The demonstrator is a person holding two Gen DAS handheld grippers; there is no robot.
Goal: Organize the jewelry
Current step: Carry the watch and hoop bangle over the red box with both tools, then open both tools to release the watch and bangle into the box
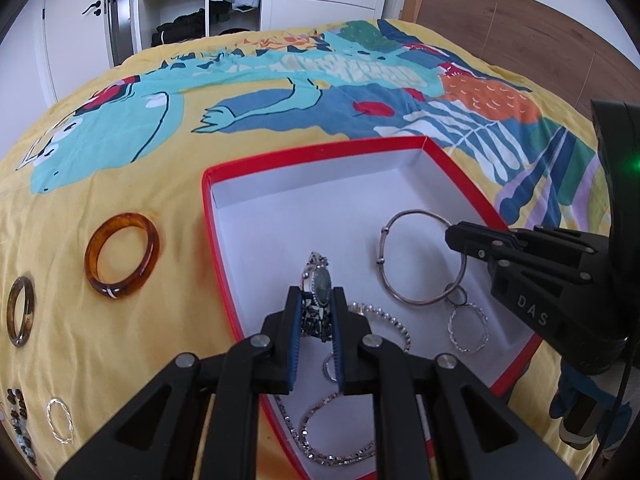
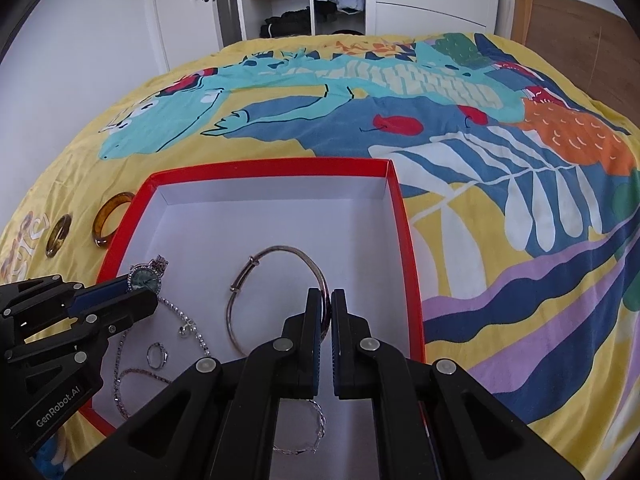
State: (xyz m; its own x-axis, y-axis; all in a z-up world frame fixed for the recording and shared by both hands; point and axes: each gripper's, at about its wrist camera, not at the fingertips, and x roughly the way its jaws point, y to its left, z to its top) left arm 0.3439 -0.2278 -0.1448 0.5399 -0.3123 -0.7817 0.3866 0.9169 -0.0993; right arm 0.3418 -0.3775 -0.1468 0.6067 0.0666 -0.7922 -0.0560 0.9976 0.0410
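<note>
Bedspread [image 1: 168, 184]: yellow print cover on the bed; it carries all items.
Loose pieces, 9 o'clock of box: 2 amber bangles, the larger [image 1: 122, 256] and the darker one [image 1: 21, 311], lie flat on the bedspread with a thin twisted silver ring [image 1: 60, 419] nearer the camera and dark beads at the frame edge. Judged not yet sorted, as they sit outside the box.
Box [image 1: 224, 264]: red-rimmed, white-lined tray, open top, serving as the collection point.
Left gripper [image 1: 316, 312]: fingers clenched on the watch [image 1: 321, 286] by its strap, dial upright and facing 3 o'clock, just above the box floor near the left wall. Judged mid-placement; holding the strap keeps the dial clear of the pads.
Box contents, 6 o'clock: beaded bracelet [image 1: 384, 316], chain necklace [image 1: 320, 424], small ring [image 2: 157, 354], all flat on the liner.
Silver bangle [image 1: 404, 256]: lying at box centre toward 3 o'clock, right side pinched.
Right gripper [image 2: 327, 300]: fingers closed to a narrow slit on the silver bangle's wire; grip on the thin edge suits sliding or lifting it.
Small hoops [image 1: 466, 328]: 2 linked rings at 5 o'clock, beneath the right gripper.
Risk: judged that watch and bracelet may tangle if released close.
</note>
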